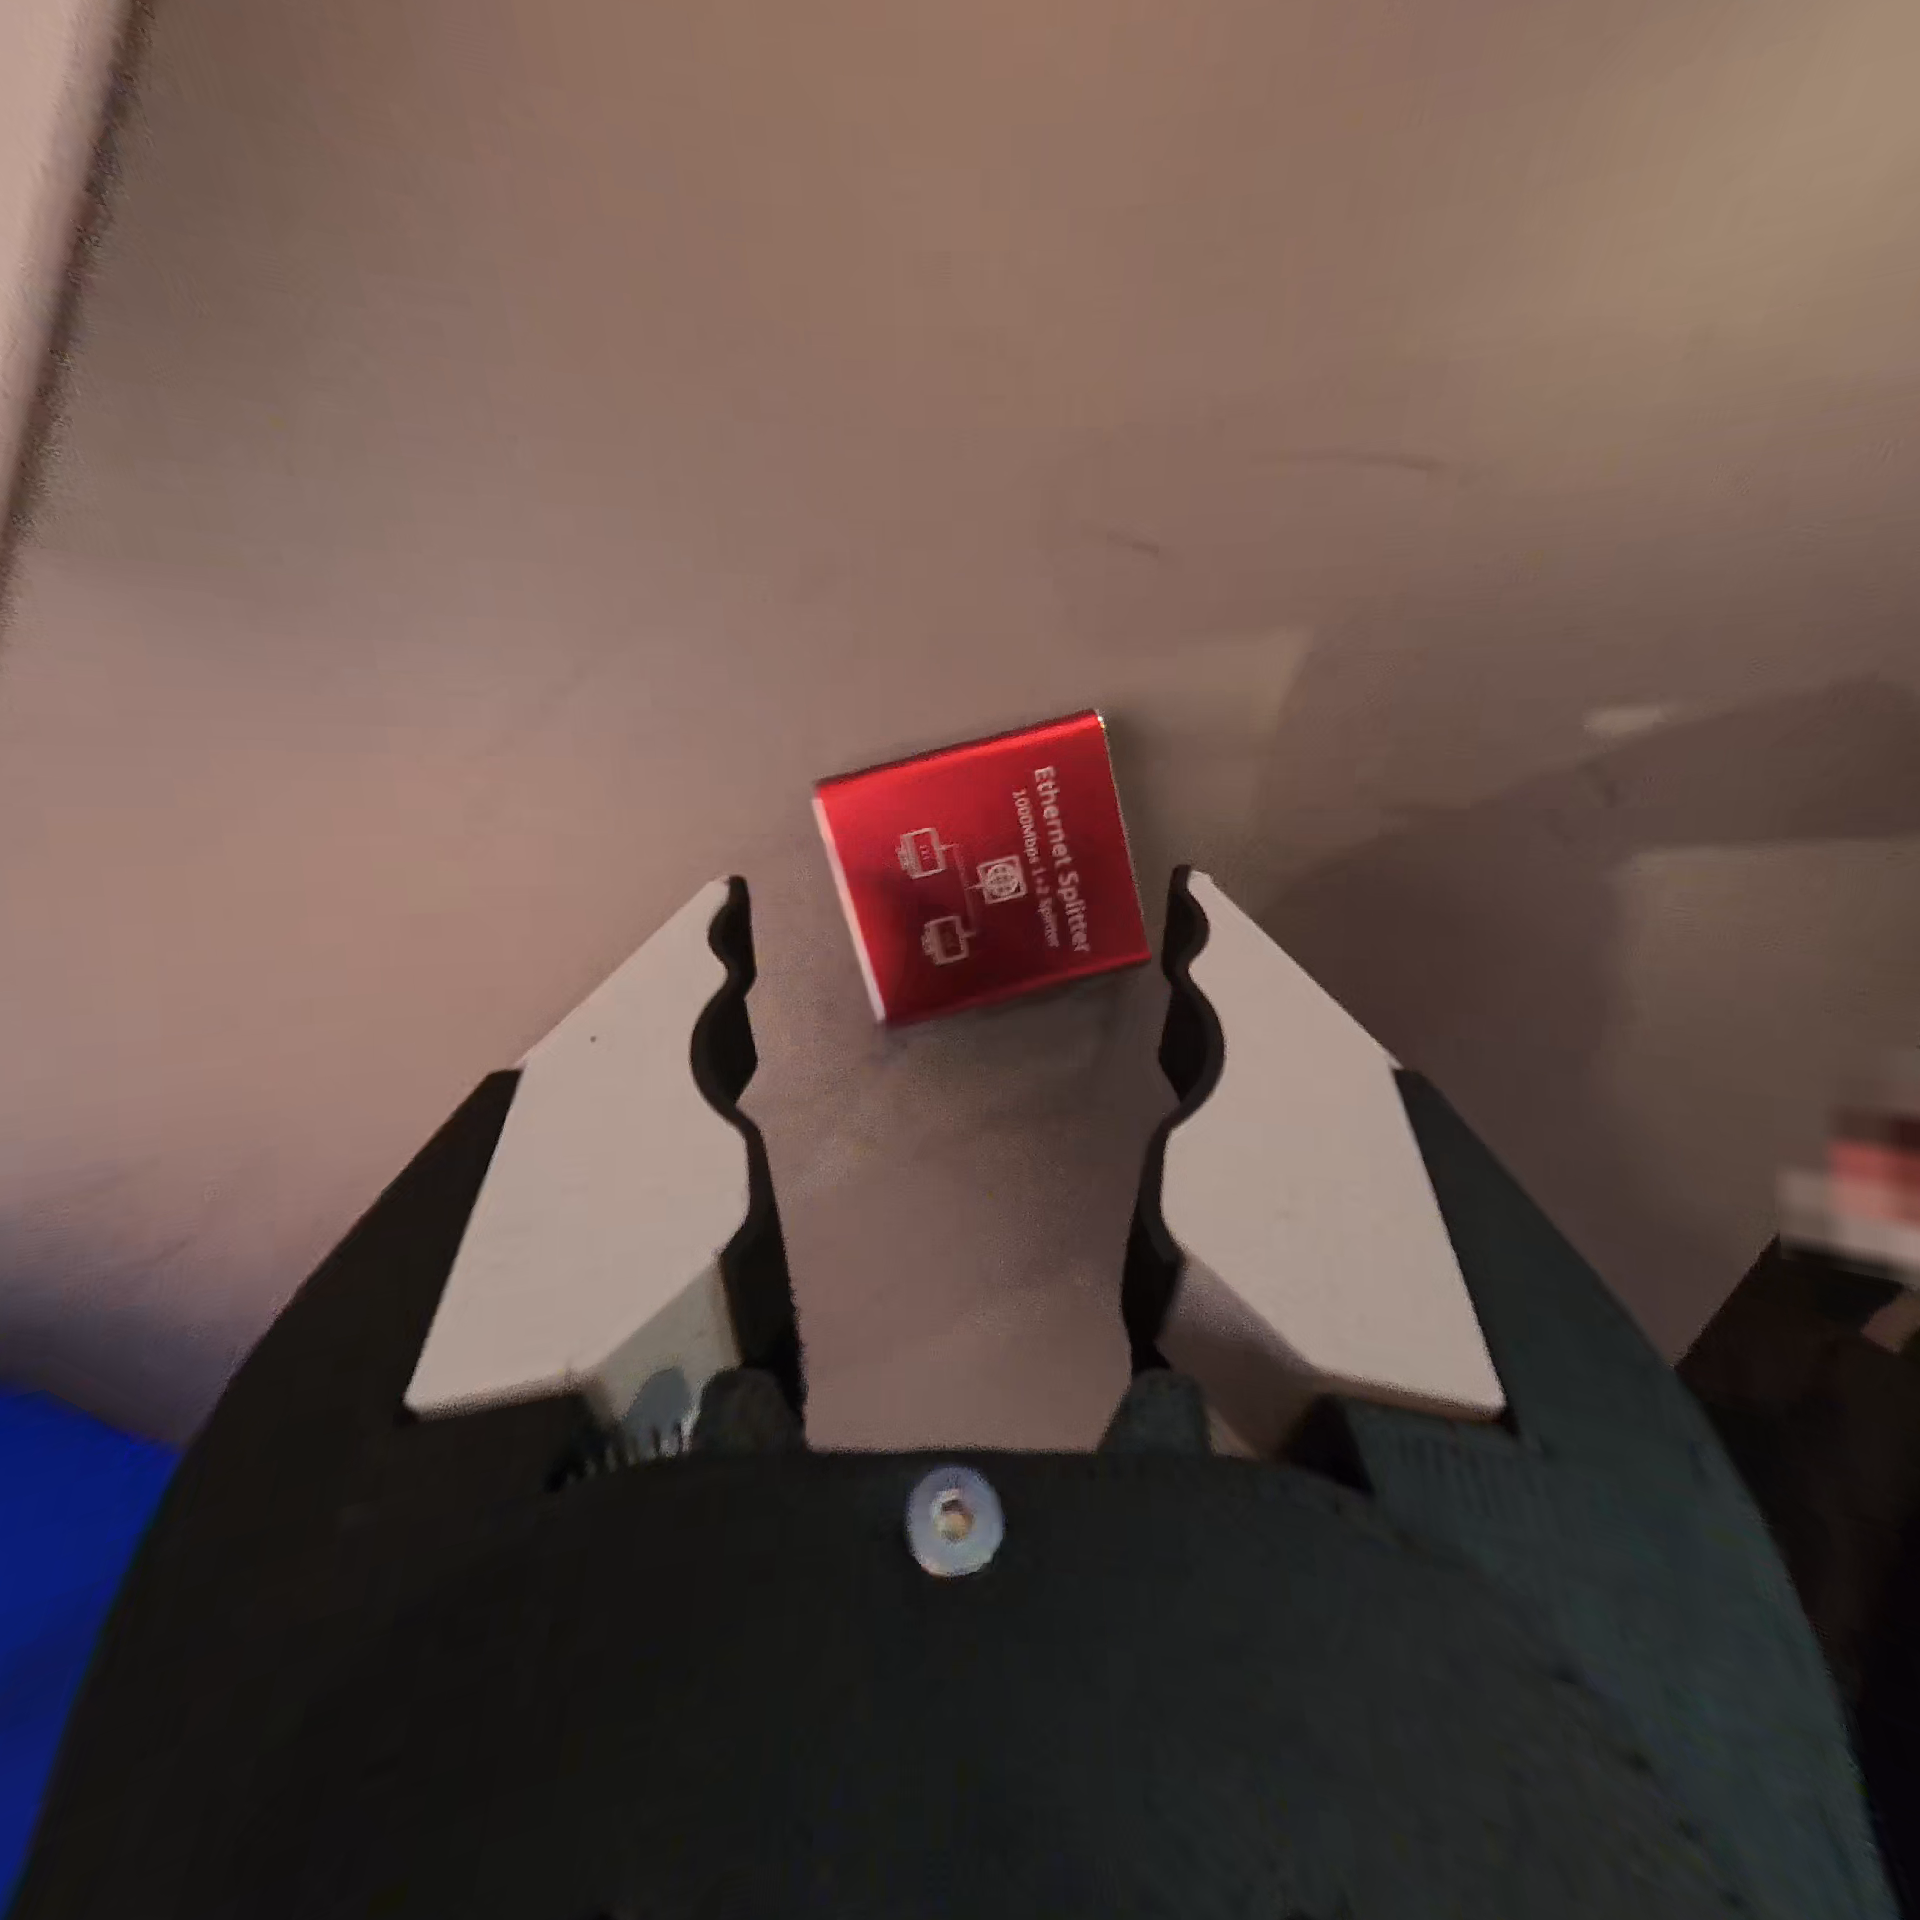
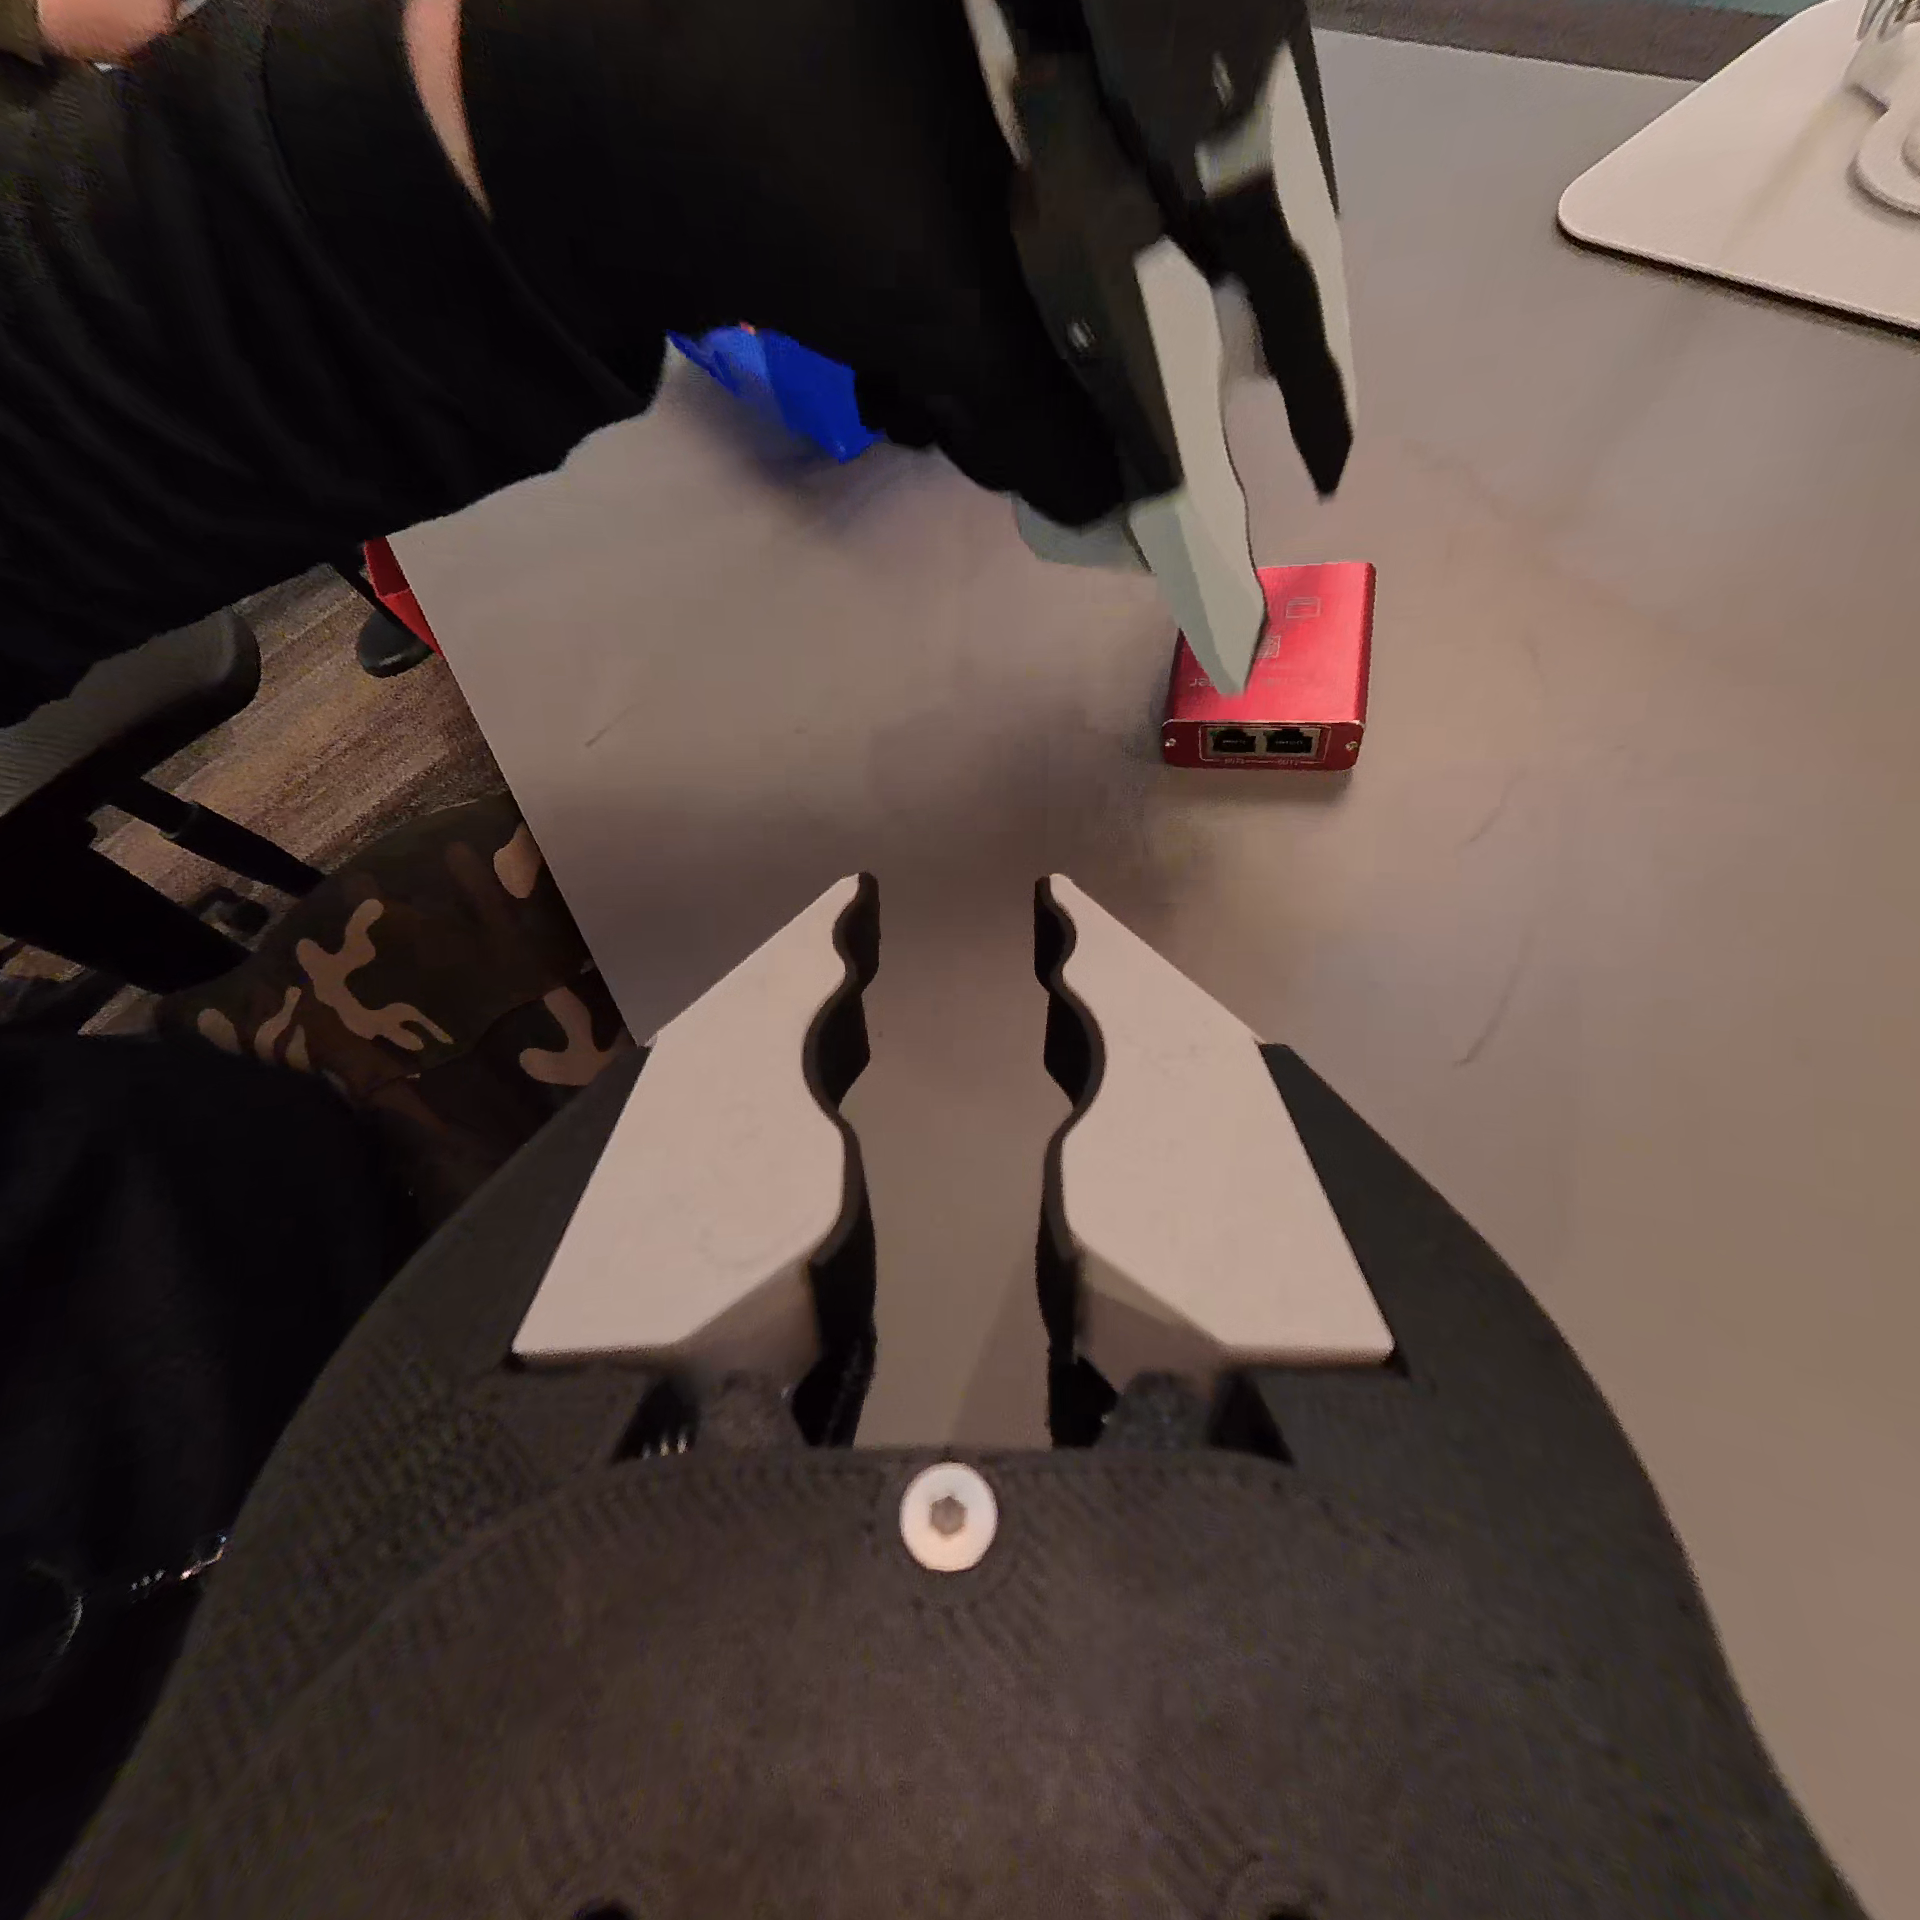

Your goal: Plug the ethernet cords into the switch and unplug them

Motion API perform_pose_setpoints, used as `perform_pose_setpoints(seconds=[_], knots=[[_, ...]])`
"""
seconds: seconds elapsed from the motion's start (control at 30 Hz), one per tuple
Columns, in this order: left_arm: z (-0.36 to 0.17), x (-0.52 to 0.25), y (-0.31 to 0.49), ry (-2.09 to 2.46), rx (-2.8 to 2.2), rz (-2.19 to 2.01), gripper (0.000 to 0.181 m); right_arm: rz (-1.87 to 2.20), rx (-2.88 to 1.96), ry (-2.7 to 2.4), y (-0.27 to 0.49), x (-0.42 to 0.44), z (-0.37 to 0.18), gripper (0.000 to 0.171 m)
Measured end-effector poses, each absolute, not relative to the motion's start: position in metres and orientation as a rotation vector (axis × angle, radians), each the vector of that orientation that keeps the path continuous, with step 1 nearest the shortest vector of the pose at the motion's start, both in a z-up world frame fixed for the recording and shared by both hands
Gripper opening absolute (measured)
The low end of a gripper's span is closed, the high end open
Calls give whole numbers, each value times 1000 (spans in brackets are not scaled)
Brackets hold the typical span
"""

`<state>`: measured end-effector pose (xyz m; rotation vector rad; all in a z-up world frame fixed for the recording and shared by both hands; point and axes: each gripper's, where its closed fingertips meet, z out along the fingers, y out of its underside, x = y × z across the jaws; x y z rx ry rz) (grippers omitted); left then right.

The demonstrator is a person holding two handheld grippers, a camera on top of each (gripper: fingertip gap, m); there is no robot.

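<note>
The switch is a small red metal box [image 1: 982, 868] lying flat on the grey table [image 1: 623, 520]. My left gripper [image 1: 958, 881] is open and empty, just above the switch, with a fingertip on either side of it. In the right wrist view the switch [image 2: 1314, 665] shows two empty ports [image 2: 1262, 743] on its near face. The left gripper [image 2: 1283, 571] hangs over it there, one finger [image 2: 1210, 613] close to its top. My right gripper [image 2: 954, 883] is open with a narrow gap, empty, and low over the table, nearer and left of the switch. No cord is in view.
A white mat [image 2: 1756, 187] with a pale object on it lies at the far right. The table's edge [image 2: 499, 790] runs down the left, with a person's camouflage trousers [image 2: 395, 987] and a chair beyond it. A blue object [image 2: 800, 395] sits behind the left arm.
</note>
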<state>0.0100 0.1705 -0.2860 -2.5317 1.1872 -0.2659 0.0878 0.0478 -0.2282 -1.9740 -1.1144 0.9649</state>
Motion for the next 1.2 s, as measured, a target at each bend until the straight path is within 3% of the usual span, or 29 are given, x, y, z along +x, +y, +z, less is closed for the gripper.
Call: perform_pose_setpoints(seconds=[0.03,0.13,0.27,0.37,0.47,0.67,0.77,0.9,1.2], knots=[[-268,4,172,1165,-2474,-257,73,964,-1974,-1111,48,88,-228,28],[-206,-49,179,1079,-2320,-95,63,973,-1976,-1101,50,89,-228,28],[-159,-197,183,820,-2350,267,59,990,-1975,-1105,49,87,-228,28],[-172,-295,173,609,-2448,269,53,994,-1976,-1112,47,85,-229,28],[-208,-340,162,521,-2521,169,50,993,-1982,-1114,47,83,-231,28],[-250,-368,165,641,-2509,355,50,958,-2013,-1123,49,83,-241,29],[-254,-364,172,695,-2440,382,24,938,-2024,-1130,50,83,-245,29],[-251,-362,174,665,-2389,326,12,918,-2033,-1134,51,83,-249,29],[-167,-356,157,691,-2178,444,10,875,-1998,-1127,59,80,-247,34]])
